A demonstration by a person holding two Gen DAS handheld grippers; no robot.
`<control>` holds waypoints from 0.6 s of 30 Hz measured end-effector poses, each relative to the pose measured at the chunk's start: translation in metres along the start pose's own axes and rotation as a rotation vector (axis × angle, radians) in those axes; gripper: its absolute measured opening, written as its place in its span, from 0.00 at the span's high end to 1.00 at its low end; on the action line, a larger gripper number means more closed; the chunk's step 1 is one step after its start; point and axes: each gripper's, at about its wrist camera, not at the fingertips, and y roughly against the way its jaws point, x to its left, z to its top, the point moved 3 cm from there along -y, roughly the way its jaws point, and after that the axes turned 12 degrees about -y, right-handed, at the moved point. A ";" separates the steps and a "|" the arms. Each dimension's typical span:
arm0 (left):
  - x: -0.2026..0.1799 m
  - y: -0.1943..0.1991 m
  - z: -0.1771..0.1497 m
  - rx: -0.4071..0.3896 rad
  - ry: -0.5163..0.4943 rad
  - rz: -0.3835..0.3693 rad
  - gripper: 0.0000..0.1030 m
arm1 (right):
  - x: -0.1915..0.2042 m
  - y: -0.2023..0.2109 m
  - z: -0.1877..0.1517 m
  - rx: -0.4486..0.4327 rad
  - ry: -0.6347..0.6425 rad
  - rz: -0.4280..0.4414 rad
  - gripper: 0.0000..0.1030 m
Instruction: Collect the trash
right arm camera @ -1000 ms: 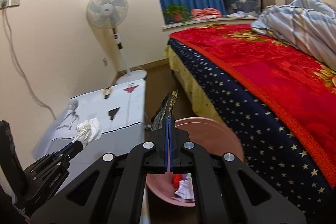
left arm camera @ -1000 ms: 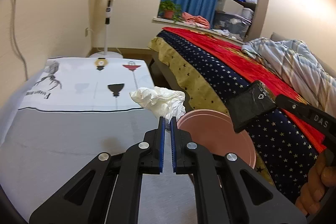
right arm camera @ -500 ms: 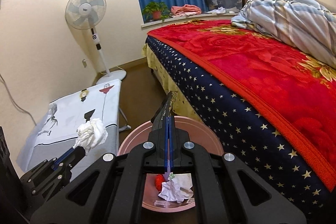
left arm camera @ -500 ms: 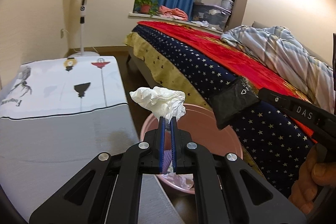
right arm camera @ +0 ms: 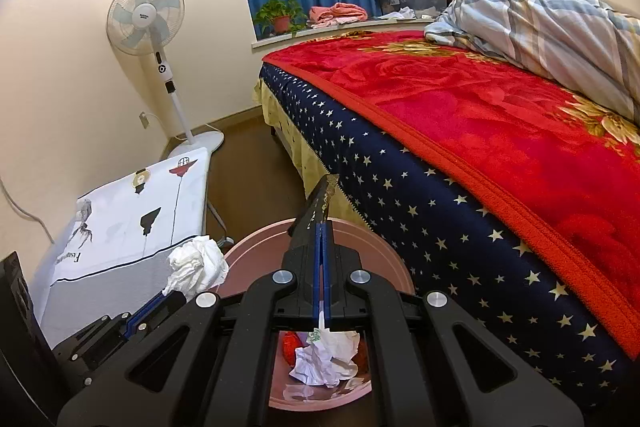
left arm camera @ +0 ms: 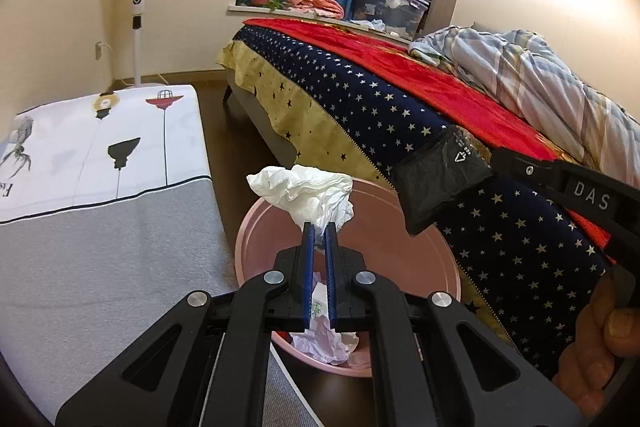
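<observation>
While both claws hang over the pink bin (left arm camera: pixel 256 227), the drop-off step is in hand.
Largest nearby is the bed (right arm camera: pixel 460 131), just beside the bin on the right claw's (right arm camera: pixel 322 227) outer side; the covered tabletop (left arm camera: pixel 100 163) lies to the outer side of the left claw (left arm camera: pixel 319 227). The bin sits below and just ahead of both, paper already inside. The left claw is clamped on a crumpled white tissue (left arm camera: pixel 308 193); the right pinches a flat black wrapper (left arm camera: pixel 440 177). Next, I judge, each must open over the rim; the wrapper sits near the bed-side edge and could miss.
</observation>
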 end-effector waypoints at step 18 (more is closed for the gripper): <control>0.024 0.049 0.007 -0.067 0.035 0.100 0.41 | 0.003 0.033 0.011 -0.046 -0.012 -0.016 0.24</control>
